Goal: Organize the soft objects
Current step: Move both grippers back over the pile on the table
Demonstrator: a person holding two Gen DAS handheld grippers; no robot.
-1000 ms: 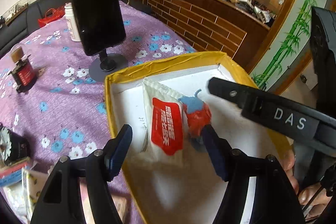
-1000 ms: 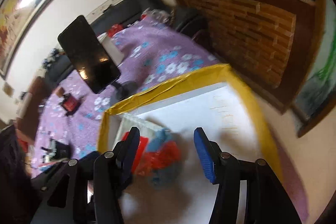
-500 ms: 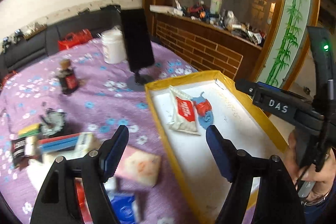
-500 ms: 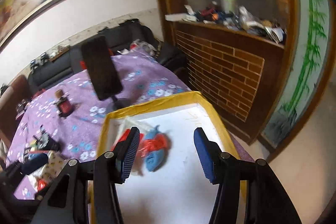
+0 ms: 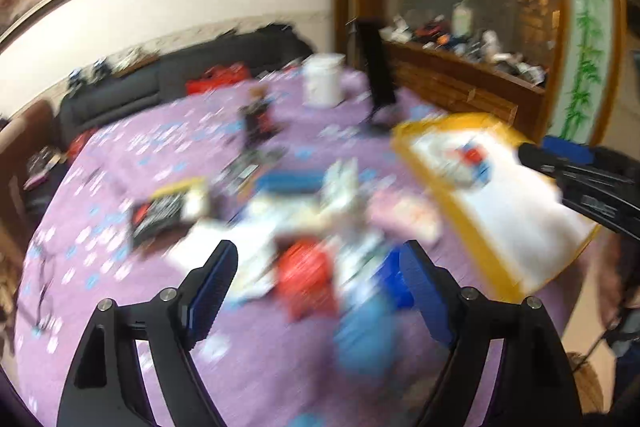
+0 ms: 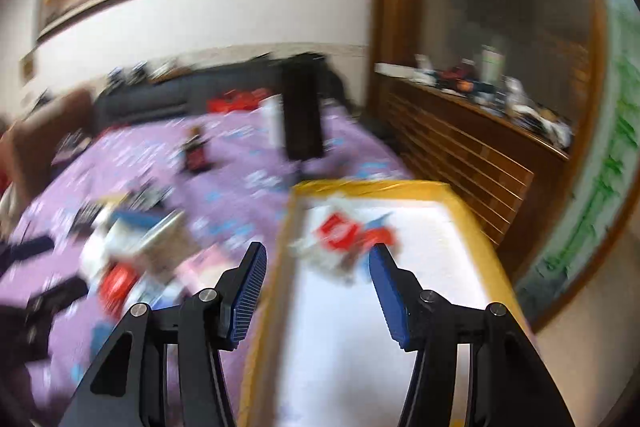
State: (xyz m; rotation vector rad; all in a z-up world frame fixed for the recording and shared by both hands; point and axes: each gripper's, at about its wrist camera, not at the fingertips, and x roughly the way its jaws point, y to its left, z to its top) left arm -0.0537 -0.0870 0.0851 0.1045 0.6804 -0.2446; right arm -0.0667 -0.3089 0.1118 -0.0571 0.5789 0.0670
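Note:
Both views are motion-blurred. A yellow-rimmed white tray [image 5: 452, 203] [image 6: 372, 187] holds a white packet with a red label [image 6: 338, 229] and a red-and-blue soft toy [image 6: 380, 233] at its far end. A blurred pile of soft packets [image 5: 316, 231] lies on the purple flowered cloth, with a red one [image 5: 306, 275] and a blue one [image 5: 366, 331] nearest. My left gripper [image 5: 316, 291] is open and empty above this pile. My right gripper [image 6: 316, 287] is open and empty over the tray's left rim; it also shows in the left wrist view [image 5: 580, 179].
A black phone on a stand [image 6: 302, 119], a white jar [image 5: 324, 79] and a small dark bottle [image 6: 195, 153] stand farther back on the table. A dark sofa [image 5: 180, 79] runs behind. A wooden brick-pattern counter [image 6: 472, 143] is to the right.
Both grippers have pulled back and up from the tray. The left one has swung left, from over the tray to over the pile of packets. The packet and toy stay in the tray.

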